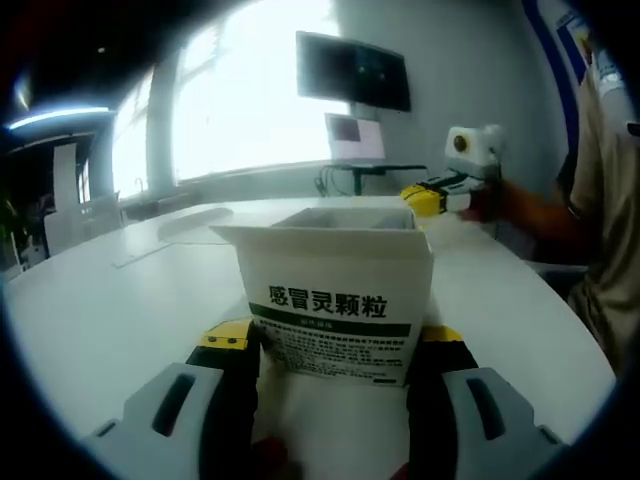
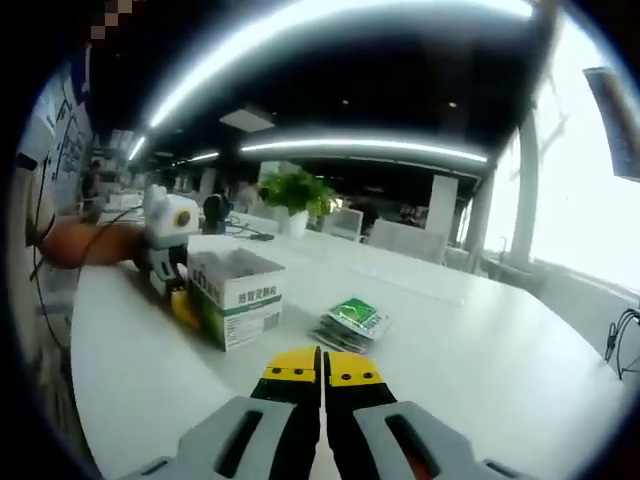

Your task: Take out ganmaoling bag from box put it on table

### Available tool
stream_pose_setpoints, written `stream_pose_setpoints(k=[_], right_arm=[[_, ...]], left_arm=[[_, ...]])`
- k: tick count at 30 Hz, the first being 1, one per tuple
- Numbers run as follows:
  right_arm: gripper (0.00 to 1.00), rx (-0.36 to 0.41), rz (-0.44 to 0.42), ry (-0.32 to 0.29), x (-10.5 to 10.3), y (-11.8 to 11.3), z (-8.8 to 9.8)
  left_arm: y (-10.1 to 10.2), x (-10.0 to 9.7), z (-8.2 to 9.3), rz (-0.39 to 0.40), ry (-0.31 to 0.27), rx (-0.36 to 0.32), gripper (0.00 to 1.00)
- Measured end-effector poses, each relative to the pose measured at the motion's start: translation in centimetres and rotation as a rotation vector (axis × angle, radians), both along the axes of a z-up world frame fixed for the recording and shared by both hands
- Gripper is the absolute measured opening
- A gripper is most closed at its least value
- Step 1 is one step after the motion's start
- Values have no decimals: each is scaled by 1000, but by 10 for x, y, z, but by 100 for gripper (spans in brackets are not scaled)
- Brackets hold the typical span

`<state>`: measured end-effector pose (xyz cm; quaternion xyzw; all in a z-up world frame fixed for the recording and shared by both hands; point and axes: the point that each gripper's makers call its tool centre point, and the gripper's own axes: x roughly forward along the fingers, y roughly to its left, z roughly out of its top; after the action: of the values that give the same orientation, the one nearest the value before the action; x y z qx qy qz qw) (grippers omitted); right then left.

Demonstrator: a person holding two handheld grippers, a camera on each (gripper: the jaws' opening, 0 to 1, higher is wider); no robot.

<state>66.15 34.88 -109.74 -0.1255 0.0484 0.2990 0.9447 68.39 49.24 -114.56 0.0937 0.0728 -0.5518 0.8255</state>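
Left gripper (image 1: 335, 345) clamps the open box (image 1: 335, 300) on the white counter (image 1: 110, 310).
Right gripper (image 2: 322, 368) has its fingers pressed together, empty; green bags (image 2: 350, 322) lie just ahead of them, beside the box.

Closed right tool (image 2: 322, 368), box (image 2: 238, 296), sachets (image 2: 350, 322) beside

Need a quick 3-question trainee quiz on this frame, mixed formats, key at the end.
1. True or false: the box is closed.
2. The left gripper is: A) hanging free above the table B) clamped on the box C) holding a bag.
3. Fill in: the green bags lie on the ____, beside the box.

Key: 1 false, its top flaps stand open. 2 B. 3 table. The right gripper has its jaws together, holding nothing.
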Motion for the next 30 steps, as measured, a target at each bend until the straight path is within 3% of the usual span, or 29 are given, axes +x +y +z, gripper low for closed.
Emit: stream_pose_setpoints(k=[14,30], right_arm=[[0,-8,26,-18,5,22,40],[0,-20,66,-13,15,49,71]], left_arm=[[0,0,0,0,0,1,50],[0,0,-1,1,0,5,50]])
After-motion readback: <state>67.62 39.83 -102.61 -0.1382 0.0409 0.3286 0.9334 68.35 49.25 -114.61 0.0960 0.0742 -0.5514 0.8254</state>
